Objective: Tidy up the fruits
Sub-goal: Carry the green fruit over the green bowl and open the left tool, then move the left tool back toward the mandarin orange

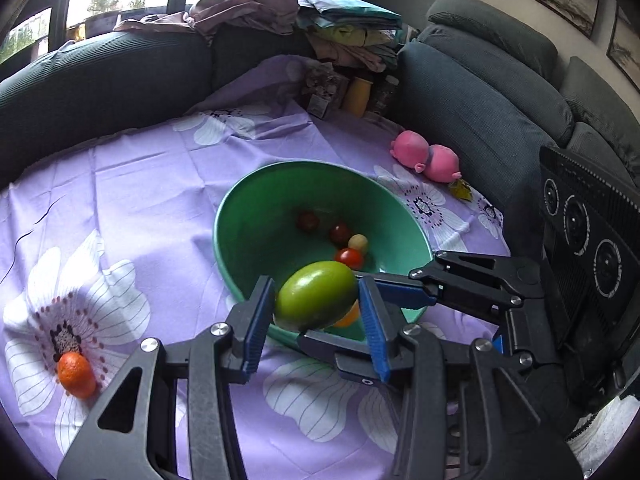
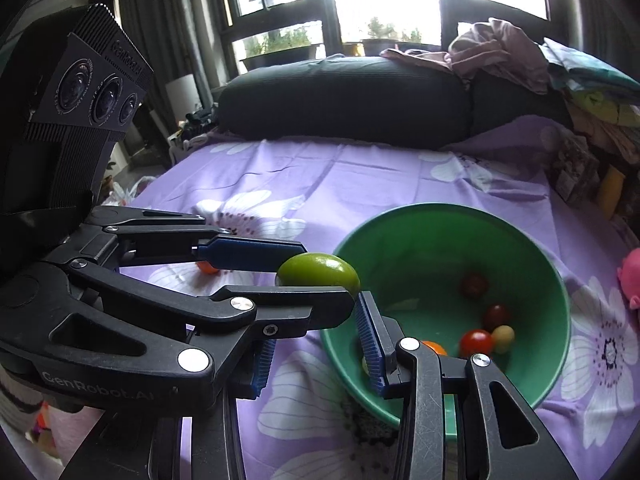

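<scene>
Green, glossy mango hangs over the green bowl's near rim, clamped in the left gripper; smooth skin looks slippery, so grip its middle; right gripper stands apart, empty

left claw: black links, blue ribbed pads | right claw: silver screws, GenRobot.AI lettering
</scene>
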A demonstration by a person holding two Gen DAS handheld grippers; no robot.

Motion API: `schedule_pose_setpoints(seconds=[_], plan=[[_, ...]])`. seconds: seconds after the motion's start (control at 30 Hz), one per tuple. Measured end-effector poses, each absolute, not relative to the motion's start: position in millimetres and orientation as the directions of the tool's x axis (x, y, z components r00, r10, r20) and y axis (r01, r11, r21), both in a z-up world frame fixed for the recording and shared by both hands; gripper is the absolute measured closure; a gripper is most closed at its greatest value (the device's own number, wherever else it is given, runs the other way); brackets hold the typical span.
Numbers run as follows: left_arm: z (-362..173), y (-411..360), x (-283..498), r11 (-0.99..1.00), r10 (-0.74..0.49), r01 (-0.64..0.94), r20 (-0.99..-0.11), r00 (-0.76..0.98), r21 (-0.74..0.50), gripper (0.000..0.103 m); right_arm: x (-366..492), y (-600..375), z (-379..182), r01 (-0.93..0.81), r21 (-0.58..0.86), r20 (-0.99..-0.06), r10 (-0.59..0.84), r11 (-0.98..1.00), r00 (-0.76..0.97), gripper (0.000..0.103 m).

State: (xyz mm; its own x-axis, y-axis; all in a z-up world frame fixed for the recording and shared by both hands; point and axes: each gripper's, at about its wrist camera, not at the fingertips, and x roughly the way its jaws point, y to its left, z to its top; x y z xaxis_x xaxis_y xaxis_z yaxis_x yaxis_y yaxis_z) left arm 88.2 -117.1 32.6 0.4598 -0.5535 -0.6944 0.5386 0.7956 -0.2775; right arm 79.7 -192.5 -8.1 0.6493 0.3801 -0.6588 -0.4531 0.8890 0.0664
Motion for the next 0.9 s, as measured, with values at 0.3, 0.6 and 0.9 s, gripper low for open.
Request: schedule_pose_setpoints(seconds=[0.3,0.6,0.9], plan=[[19,-138,103,0.800,-0.539,0.533,-0.718,0.439,-0.274,0.053,90,-219,-20,-0.371,0.106,-0.681,0.340,0.922,0.649,0.062],[34,-81,102,0.872,-0.473,0.404,-0.692,0.545,-0.277,0.023,88,-236,-17,-0.309,0.125,-0.682,0.309,0.943,0.664,0.062],[15,12,70,0.938,-0.341,0.168,-0.721,0.603,-0.303,0.023,77,-235,-3,-0.312,0.139,-0.651,0.324,0.940,0.686,0.062]])
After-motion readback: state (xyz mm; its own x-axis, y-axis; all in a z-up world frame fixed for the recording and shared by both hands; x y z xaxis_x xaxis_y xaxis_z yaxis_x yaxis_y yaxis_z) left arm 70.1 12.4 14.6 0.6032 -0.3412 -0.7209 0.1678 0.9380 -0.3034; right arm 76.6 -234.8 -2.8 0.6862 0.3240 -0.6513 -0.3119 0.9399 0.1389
